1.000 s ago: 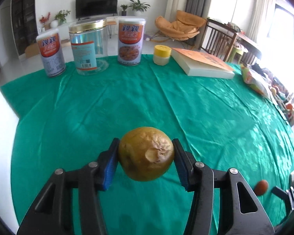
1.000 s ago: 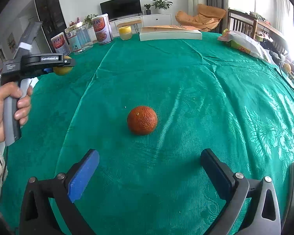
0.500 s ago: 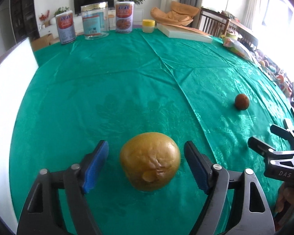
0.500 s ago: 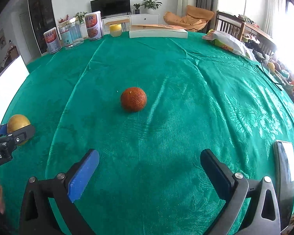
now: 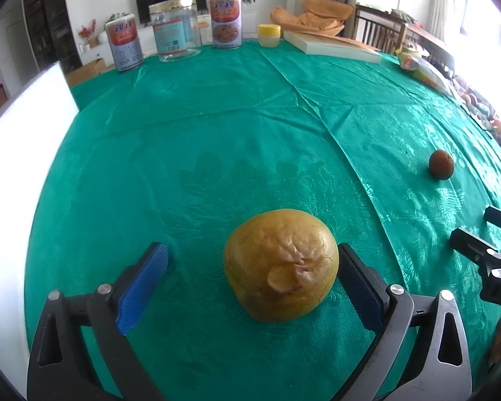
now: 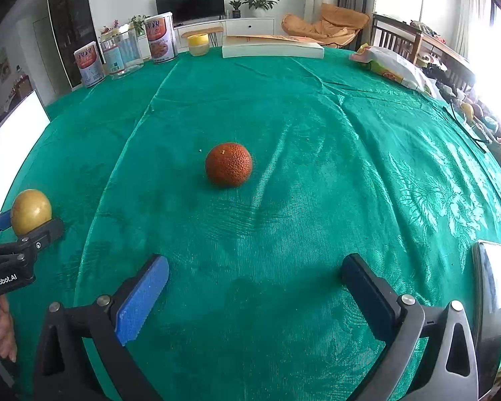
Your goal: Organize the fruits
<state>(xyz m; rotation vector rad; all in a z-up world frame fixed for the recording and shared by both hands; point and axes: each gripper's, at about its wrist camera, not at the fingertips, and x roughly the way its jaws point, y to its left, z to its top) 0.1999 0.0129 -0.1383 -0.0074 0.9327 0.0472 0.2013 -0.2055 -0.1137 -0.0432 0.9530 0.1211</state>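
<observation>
Yellow-brown, dented fruit [image 5: 280, 267] on green cloth [image 5: 217, 140] between the left gripper's [image 5: 250, 267] opening fingers, ungripped.

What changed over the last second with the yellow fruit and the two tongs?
The left tongs carried the yellow fruit down onto the green tablecloth and let go; their jaws are opening around it. The right tongs stayed open, the orange fruit untouched.
</observation>
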